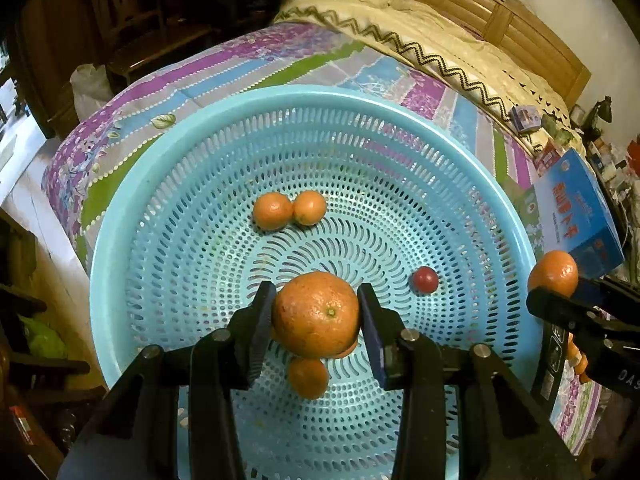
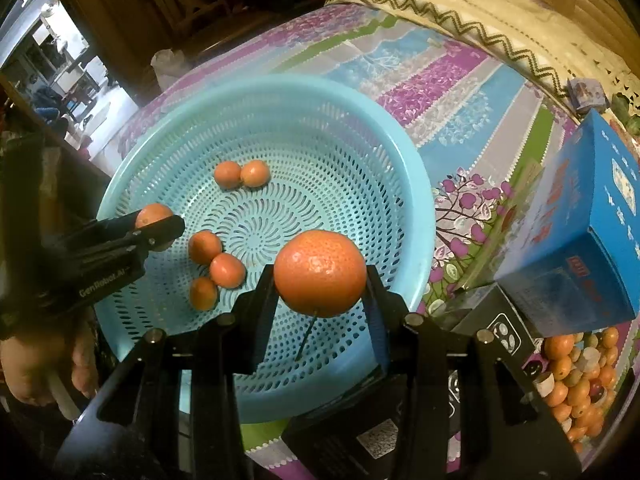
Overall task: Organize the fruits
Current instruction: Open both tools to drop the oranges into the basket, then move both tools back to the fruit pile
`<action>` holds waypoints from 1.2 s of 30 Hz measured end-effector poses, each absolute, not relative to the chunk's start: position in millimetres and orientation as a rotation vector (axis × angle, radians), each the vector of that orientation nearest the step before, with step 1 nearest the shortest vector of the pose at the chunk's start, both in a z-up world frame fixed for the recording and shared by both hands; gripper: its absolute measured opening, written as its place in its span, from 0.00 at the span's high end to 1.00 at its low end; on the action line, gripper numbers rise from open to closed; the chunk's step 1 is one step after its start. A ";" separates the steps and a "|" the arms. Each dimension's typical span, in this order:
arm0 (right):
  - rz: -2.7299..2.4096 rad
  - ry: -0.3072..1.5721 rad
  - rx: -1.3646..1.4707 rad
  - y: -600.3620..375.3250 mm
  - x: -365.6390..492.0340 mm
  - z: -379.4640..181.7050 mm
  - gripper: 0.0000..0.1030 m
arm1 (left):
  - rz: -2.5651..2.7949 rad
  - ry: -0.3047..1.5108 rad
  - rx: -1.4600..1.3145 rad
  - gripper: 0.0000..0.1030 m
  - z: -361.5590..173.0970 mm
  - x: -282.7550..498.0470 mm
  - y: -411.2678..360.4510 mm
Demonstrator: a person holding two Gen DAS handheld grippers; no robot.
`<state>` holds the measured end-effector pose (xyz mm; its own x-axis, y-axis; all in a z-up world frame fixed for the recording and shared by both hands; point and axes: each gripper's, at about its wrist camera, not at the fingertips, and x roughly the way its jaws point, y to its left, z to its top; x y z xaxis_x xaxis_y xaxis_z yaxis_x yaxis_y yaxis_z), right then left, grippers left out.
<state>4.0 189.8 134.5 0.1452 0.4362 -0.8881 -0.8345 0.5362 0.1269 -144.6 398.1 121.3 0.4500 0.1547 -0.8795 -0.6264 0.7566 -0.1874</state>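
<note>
A big light-blue perforated basket [image 1: 120, 240] [image 2: 424, 200] lies on the patterned bedspread. My left gripper [image 1: 316, 292] hangs over its middle, shut on a large orange [image 1: 316, 320]. Under it on the basket floor are several small oranges, two side by side [image 1: 273, 211] at the far side and one [image 1: 308, 378] just below the held fruit, plus a small dark-red fruit [image 1: 425, 280]. My right gripper [image 2: 320, 276] is shut on another orange [image 2: 320, 268] over the basket's near right rim. The left gripper [image 2: 158, 220] with its orange [image 2: 154, 212] shows at the left in the right wrist view.
A blue carton [image 2: 580, 232] [image 1: 576, 216] stands to the right of the basket. A pile of mixed small fruits [image 2: 576, 380] lies in front of it at lower right. A cream quilt [image 1: 420, 32] covers the far bed. A person's hand [image 2: 40, 360] grips the left handle.
</note>
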 end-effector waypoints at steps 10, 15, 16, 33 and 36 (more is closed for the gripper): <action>0.960 1.084 -0.451 191.0 5.6 131.2 0.59 | 0.498 1.017 -0.536 0.58 117.4 -138.8 396.2; 0.950 1.081 -0.450 190.5 6.2 129.3 0.57 | 0.513 1.022 -0.541 0.58 114.8 -137.9 396.9; 0.944 1.082 -0.451 190.1 6.8 128.1 0.57 | 0.517 1.028 -0.539 0.58 113.5 -137.1 397.5; 0.931 1.042 -0.423 181.2 17.8 134.6 0.31 | 0.543 1.025 -0.509 0.35 111.7 -137.2 397.3; 0.932 1.042 -0.418 179.9 18.7 134.1 0.31 | 0.547 1.023 -0.511 0.35 111.8 -138.0 397.0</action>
<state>18.7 179.9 134.1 0.1839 0.4531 -0.8723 -0.8167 0.5643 0.1209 -138.0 397.0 111.8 0.4121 0.1835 -0.8925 -0.6403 0.7552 -0.1403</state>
